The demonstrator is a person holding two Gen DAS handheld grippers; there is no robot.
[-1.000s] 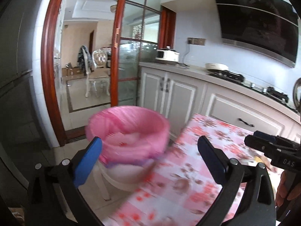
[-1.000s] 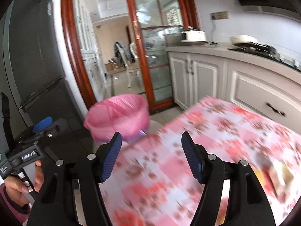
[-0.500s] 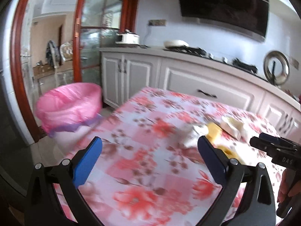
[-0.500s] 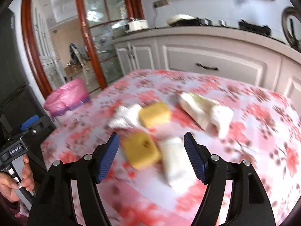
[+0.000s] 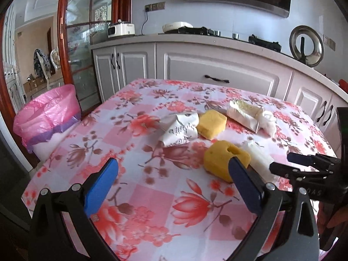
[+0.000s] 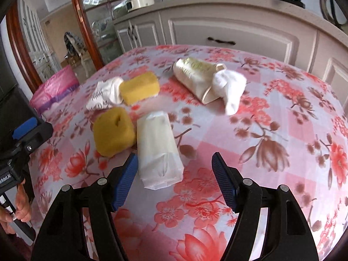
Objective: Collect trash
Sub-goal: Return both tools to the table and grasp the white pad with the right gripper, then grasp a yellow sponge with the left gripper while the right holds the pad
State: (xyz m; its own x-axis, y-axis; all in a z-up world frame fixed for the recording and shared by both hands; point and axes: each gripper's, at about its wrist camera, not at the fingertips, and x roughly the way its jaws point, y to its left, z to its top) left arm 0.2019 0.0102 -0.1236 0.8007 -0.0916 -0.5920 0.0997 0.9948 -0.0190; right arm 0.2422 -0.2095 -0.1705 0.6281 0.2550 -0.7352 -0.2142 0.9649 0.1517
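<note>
Here, the left gripper [image 5: 173,181] stands with its blue-padded jaws wide apart and nothing between them; it hovers over the floral tablecloth [image 5: 139,195], touching no item. The right gripper [image 6: 175,179] likewise has its jaws spread, with nothing clamped; the near end of a white plastic-wrapped packet [image 6: 157,149] lies just ahead of the gap, toward the left pad, and no pad presses on it.

Trash layout, right wrist view, taking the packet as dial centre:
- 9 o'clock: a yellow sponge block [image 6: 113,130], porous, rounded corners, with a dark slot in its top face; just beside the packet.
- 11 o'clock: a second yellow sponge [image 6: 139,89], flatter and oblong, touching a crumpled white printed wrapper [image 6: 104,94] at its left.
- 1 o'clock: a cream, cylindrical paper package [image 6: 193,76] lying on its side, with a soft, wadded white tissue [image 6: 229,87] against its right end.

A bin lined with a thin pink plastic bag [image 5: 46,114] stands off the table's left edge, at 9 o'clock in the left wrist view.
</note>
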